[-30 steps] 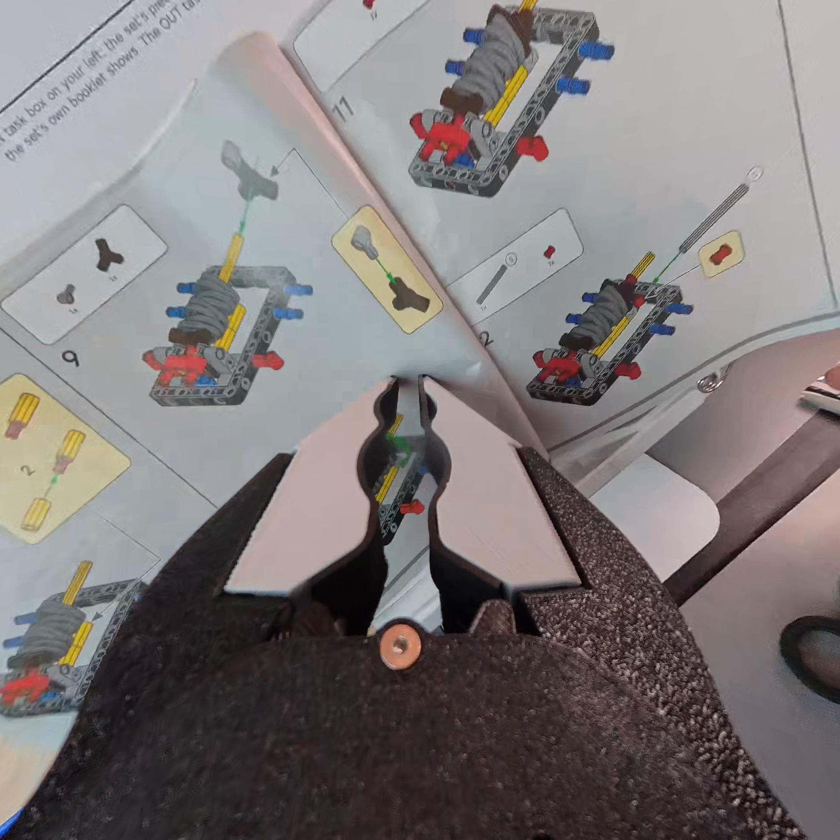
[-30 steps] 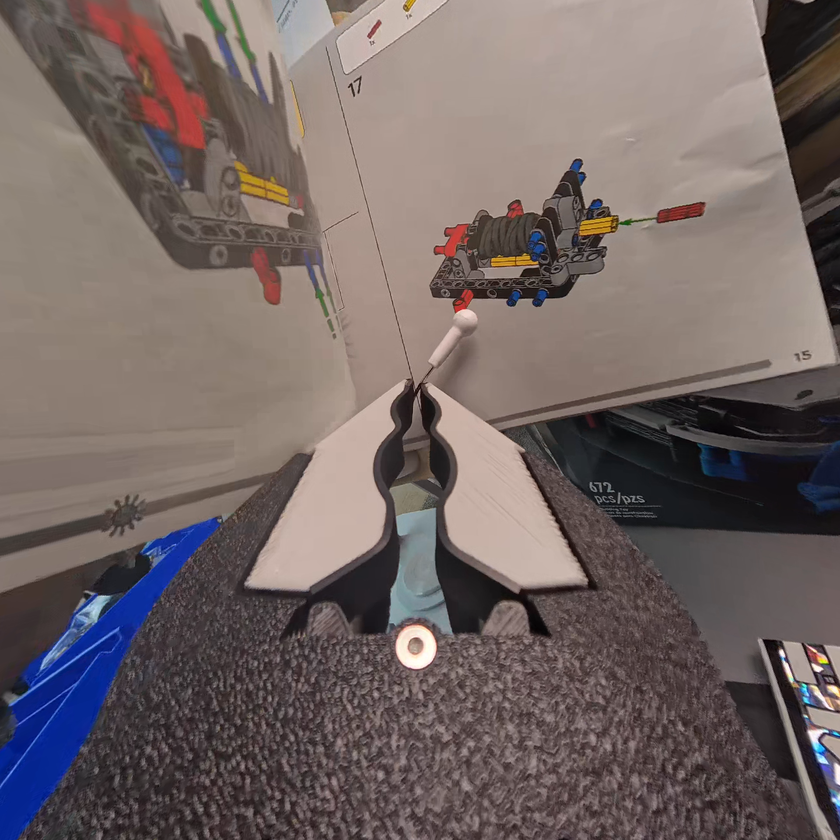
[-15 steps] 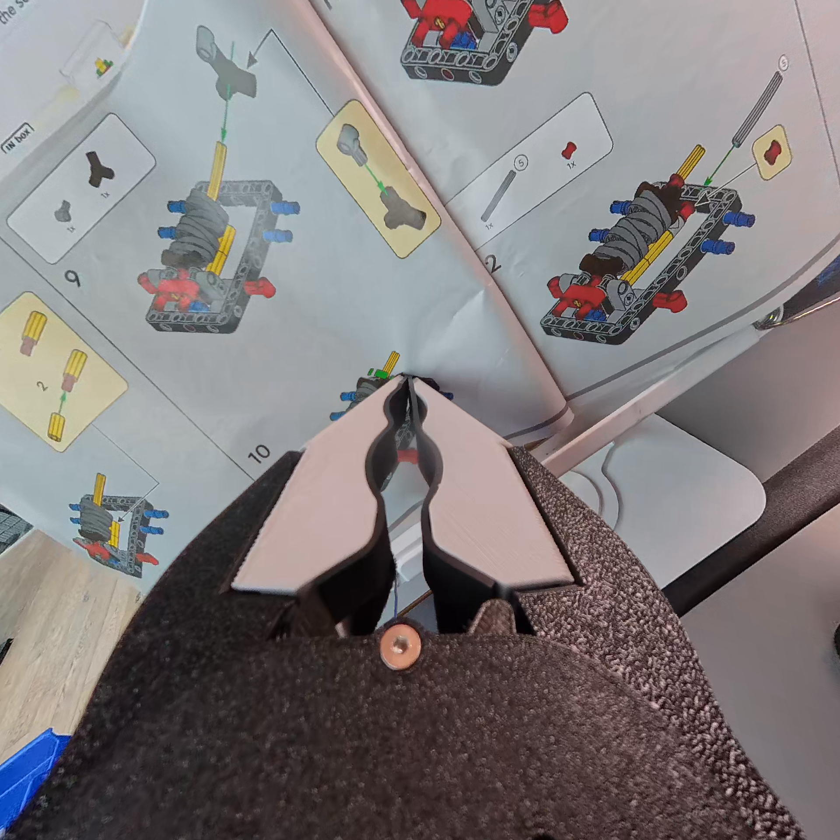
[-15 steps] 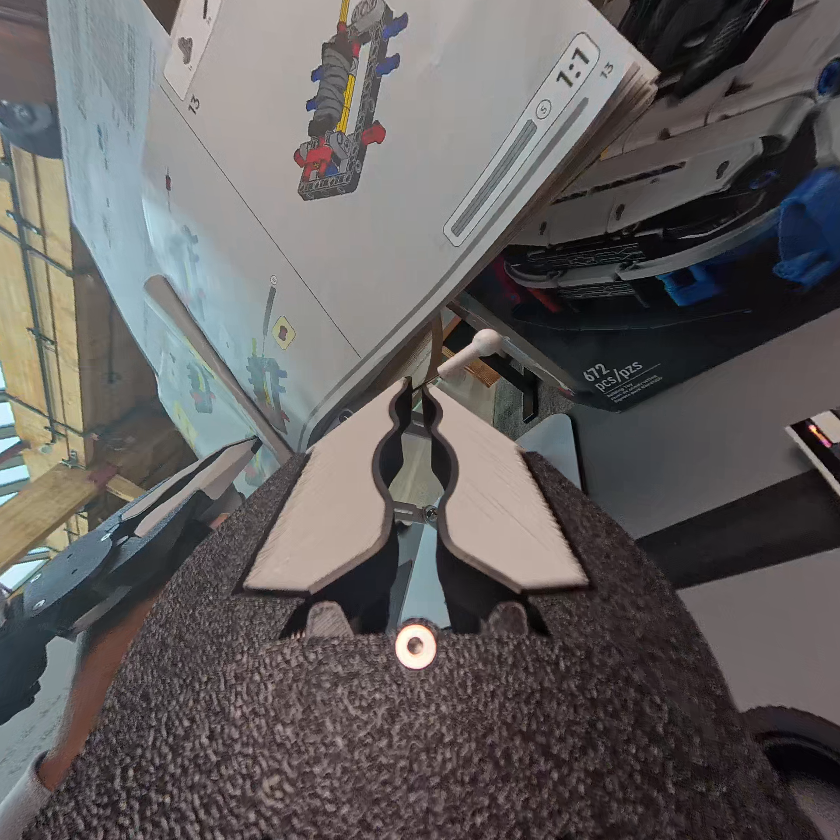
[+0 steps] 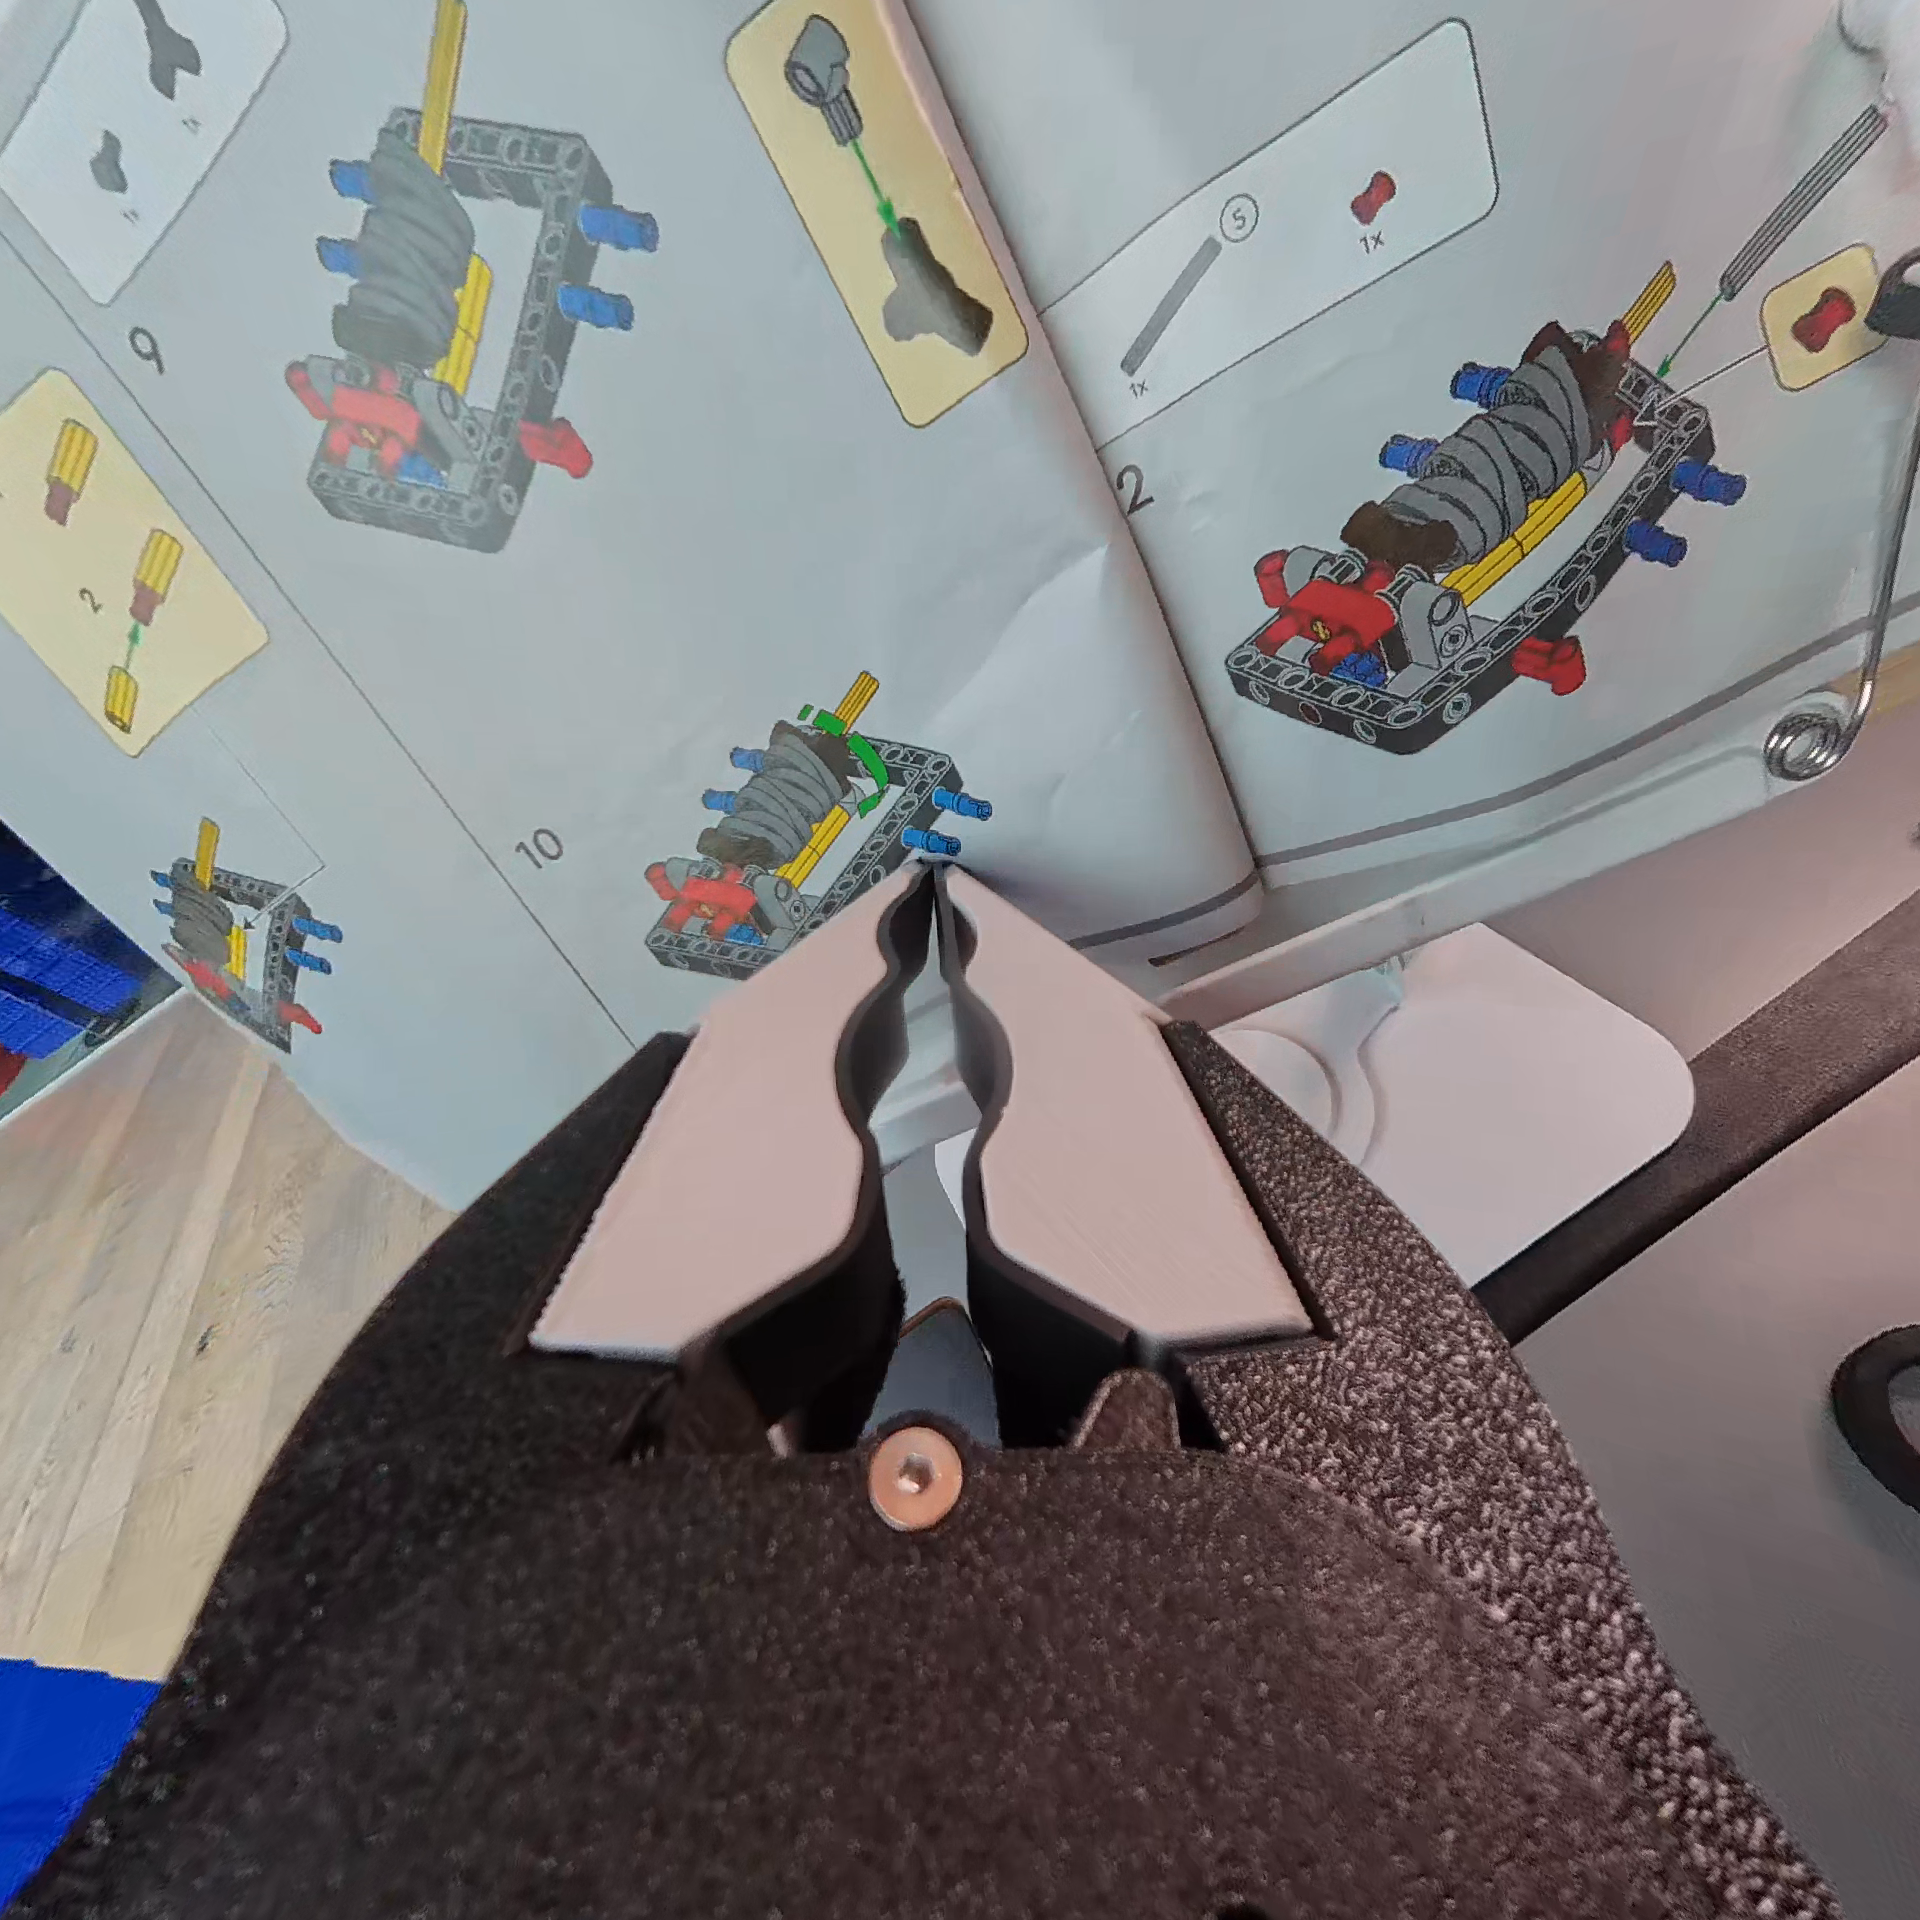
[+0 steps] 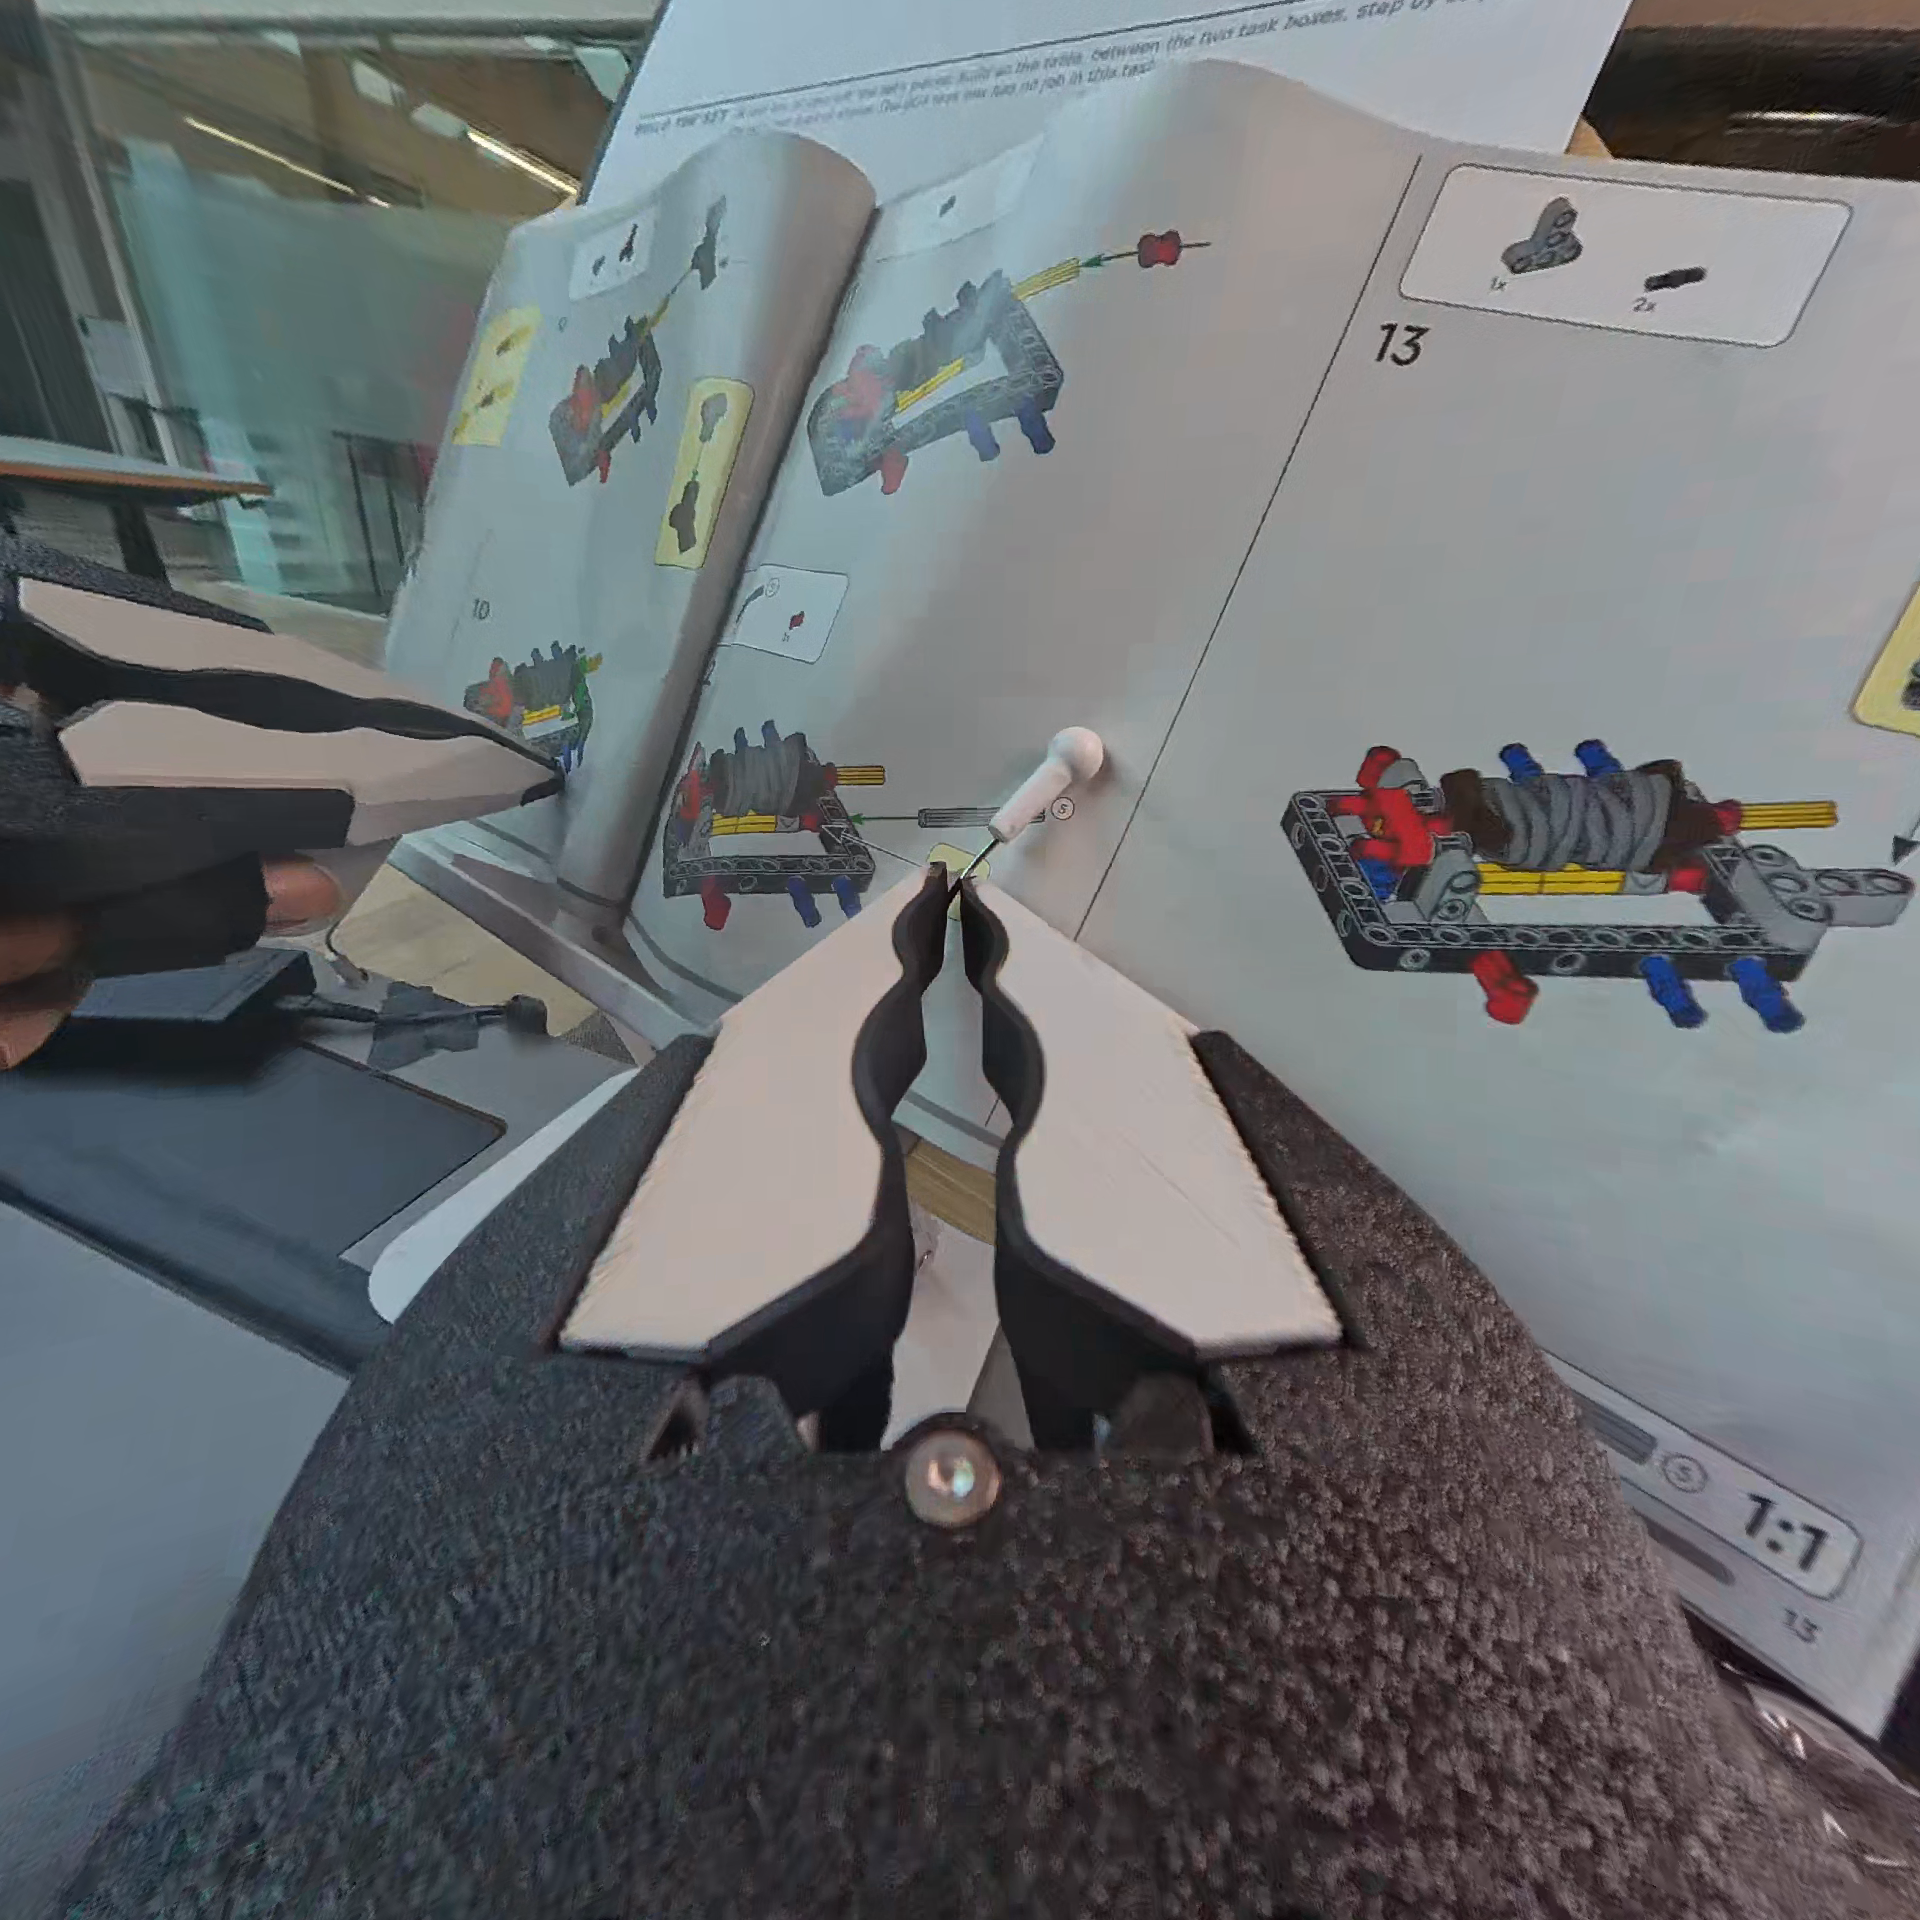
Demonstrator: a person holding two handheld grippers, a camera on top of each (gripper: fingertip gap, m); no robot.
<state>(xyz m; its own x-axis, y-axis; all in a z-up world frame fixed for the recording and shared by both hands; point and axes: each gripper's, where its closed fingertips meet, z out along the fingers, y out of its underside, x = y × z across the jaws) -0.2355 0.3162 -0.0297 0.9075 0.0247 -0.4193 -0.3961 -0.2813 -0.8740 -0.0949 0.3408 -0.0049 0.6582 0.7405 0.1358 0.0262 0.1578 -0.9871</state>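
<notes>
An open building-instruction booklet [image 6: 1455, 582] stands on a white book stand [image 5: 1455, 1039]. My left gripper [image 5: 932, 871] is shut, its tips against the lower part of the left page beside a small model drawing; whether it pinches paper I cannot tell. It also shows in the right wrist view [image 6: 540, 784], held by a person's hand [image 6: 301, 894]. My right gripper [image 6: 951, 883] is shut on the stand's thin page-holder wire, whose white knob [image 6: 1075, 753] rests against the page near the fold. The wire's coil [image 5: 1803, 743] shows at the booklet's lower right corner.
A printed sheet [image 6: 1039, 62] stands behind the booklet. A black adapter with cable [image 6: 208, 987] and a dark pad [image 6: 208, 1143] lie on the grey table at the left. Blue plastic [image 5: 52, 935] and wood floor [image 5: 156, 1299] show in the left wrist view. Tip to tip, the grippers are about 15 centimeters apart.
The booklet now shows different, lower-numbered pages. My left gripper has closed fully and slid down the left page. My right gripper, still on the wire, has brought the white knob against the page.
</notes>
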